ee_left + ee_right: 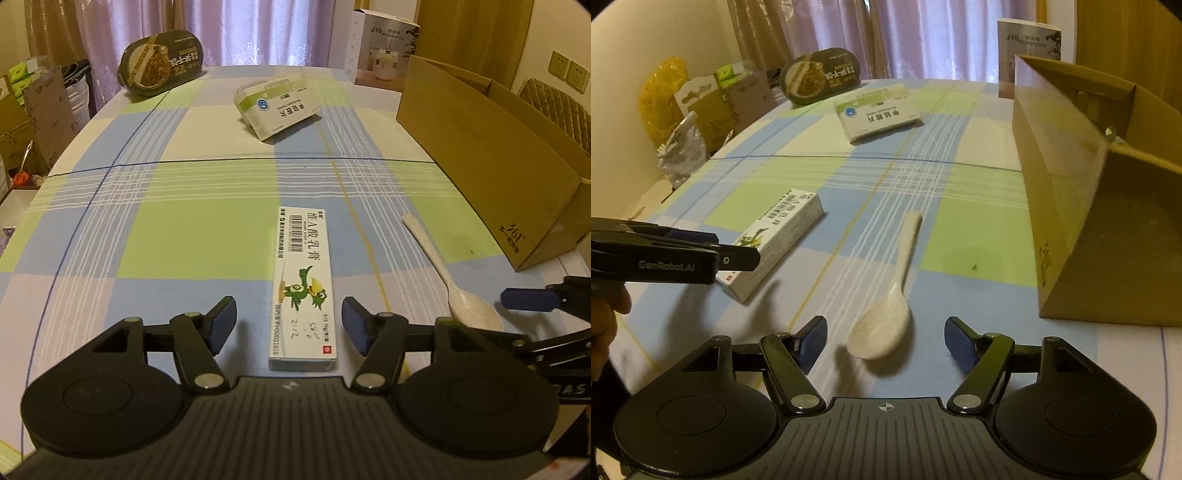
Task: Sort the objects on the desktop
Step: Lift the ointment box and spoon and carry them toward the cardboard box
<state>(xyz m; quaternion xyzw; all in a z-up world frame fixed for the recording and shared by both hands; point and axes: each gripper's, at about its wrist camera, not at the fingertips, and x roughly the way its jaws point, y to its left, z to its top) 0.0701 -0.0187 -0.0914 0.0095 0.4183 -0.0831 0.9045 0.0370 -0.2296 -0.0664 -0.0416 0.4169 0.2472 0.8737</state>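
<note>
Covering the table, a checked cloth [192, 229]; curtains [236, 29] behind; both tools [289, 325] [885, 341] agape

Three medicine boxes [303, 284], one spoon [886, 314], one bowl [160, 64].

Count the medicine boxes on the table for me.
2: the long ointment box lies between the open left tongs; the green-and-white tablet box sits farther back, near the dark oval container. Cardboard box interior hidden.

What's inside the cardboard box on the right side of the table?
Nothing can be made out inside the cardboard box. The right wrist view shows only bare inner walls near its open top; the floor is hidden by the near wall.
</note>
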